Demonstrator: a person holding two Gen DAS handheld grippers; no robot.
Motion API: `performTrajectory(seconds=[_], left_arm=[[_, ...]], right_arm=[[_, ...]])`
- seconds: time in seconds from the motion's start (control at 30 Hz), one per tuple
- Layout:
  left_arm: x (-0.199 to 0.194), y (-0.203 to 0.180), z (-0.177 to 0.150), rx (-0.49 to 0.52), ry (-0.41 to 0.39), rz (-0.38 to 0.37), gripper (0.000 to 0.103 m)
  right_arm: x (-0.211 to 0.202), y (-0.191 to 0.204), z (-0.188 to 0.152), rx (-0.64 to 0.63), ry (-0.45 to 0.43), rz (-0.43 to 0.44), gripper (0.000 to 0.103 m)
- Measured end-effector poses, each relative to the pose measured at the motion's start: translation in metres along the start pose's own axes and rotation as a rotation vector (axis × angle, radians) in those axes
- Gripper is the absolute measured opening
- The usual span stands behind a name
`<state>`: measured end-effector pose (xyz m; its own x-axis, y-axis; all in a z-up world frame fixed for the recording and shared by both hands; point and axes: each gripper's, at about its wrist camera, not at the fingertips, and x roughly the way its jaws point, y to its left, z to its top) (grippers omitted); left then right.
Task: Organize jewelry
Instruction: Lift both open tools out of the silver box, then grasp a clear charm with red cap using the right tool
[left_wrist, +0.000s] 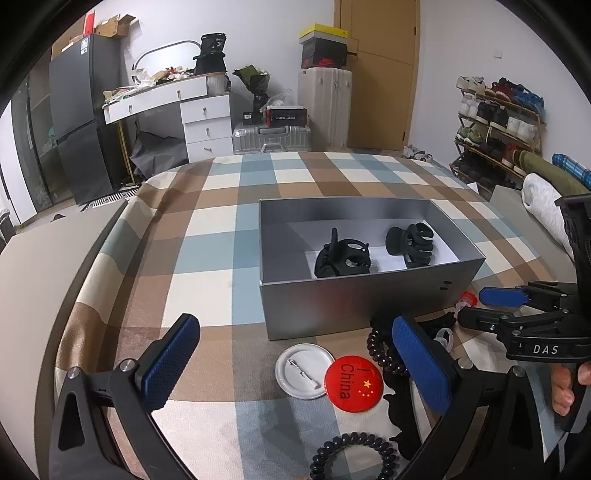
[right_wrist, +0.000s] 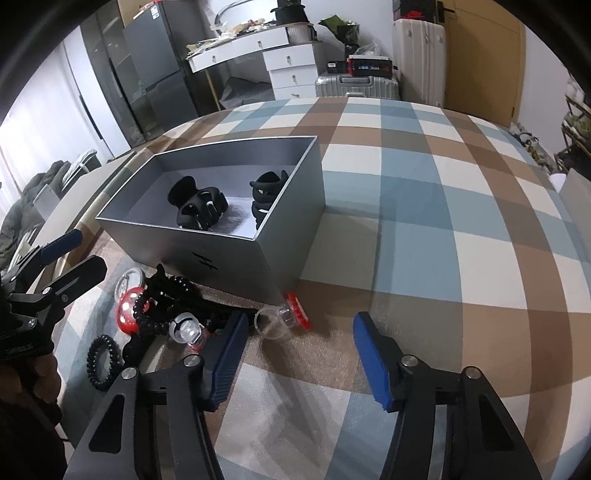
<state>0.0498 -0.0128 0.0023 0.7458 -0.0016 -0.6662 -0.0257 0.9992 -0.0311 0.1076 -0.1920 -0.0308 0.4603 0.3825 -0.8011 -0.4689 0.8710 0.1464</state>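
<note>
An open grey box (left_wrist: 369, 299) sits on the checked cloth and holds two black claw clips (left_wrist: 343, 258) (left_wrist: 410, 243). In front of it lie a red "China" badge (left_wrist: 352, 382), a white badge back (left_wrist: 304, 371) and black spiral hair ties (left_wrist: 354, 458). My left gripper (left_wrist: 295, 325) hangs open above the badges and holds nothing. My right gripper (right_wrist: 301, 325) is open, its blue pads apart. A clear clip with a red flower (right_wrist: 286, 315) lies just off its fingertips by the box corner, and neither pad touches it.
A tangle of black beads (right_wrist: 162, 295), another clear clip (right_wrist: 188, 330) and a spiral tie (right_wrist: 101, 362) lies left of the right gripper. The left gripper (right_wrist: 81, 254) shows at that view's left edge. Beyond the bed stand a dresser (left_wrist: 203, 118), suitcases and a shoe rack (left_wrist: 495, 129).
</note>
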Motion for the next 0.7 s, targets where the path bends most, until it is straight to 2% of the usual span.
performTrajectory(seconds=[0.3, 0.47, 0.6, 0.7], left_arm=[[0.0013, -0.0031, -0.0006, 0.015, 0.005, 0.001, 0.102], [0.0044, -0.0027, -0.0014, 0.016, 0.019, 0.004, 0.102], [0.0053, -0.0021, -0.0024, 0.018, 0.025, 0.01, 0.102], [0.0055, -0.0018, -0.0028, 0.022, 0.028, 0.016, 0.102]], right_arm=[[0.0017, 0.004, -0.0002, -0.024, -0.003, -0.014, 0.057], [0.0024, 0.0075, -0.0004, -0.041, -0.007, -0.027, 0.045], [0.0026, 0.0084, 0.0, -0.047, -0.006, -0.015, 0.029], [0.0029, 0.0096, -0.0002, -0.059, -0.01, -0.015, 0.029]])
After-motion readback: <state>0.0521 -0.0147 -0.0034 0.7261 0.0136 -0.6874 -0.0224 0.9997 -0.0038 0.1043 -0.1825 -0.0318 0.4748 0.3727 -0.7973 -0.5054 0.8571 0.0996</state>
